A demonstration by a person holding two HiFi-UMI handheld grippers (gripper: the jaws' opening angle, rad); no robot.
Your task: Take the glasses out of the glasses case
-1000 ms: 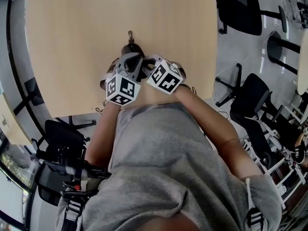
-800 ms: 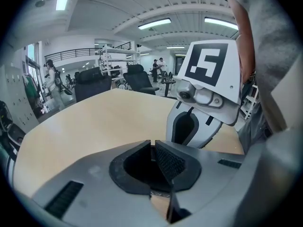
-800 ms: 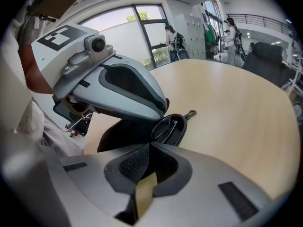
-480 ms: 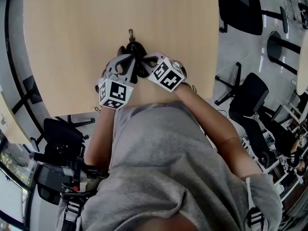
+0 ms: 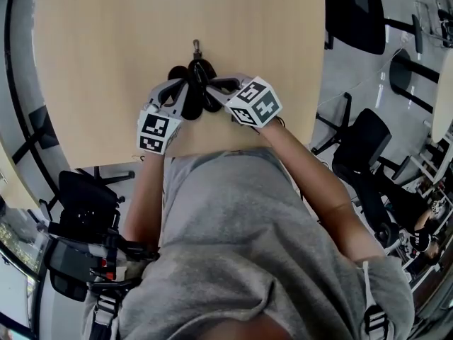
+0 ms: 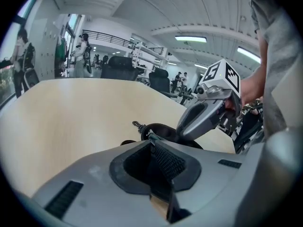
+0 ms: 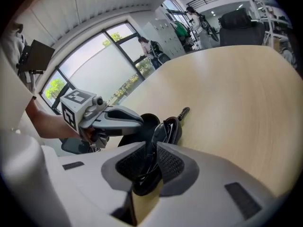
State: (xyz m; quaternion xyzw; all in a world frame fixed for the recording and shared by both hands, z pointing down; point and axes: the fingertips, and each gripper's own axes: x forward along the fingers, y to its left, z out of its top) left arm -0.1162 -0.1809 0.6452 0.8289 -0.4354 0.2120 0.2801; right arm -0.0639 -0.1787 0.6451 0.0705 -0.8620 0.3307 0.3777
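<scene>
On table (image 5: 106, 48), glasses case (image 5: 201, 73), chairs (image 5: 371, 144) beside

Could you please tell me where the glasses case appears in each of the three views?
Head view: glasses case at upper centre, on the table.
Left gripper view: centre, just beyond the jaws.
Right gripper view: centre, reaching in between the jaws.
Shared landmark: the clip at the case's far end, visible in all three.
</scene>
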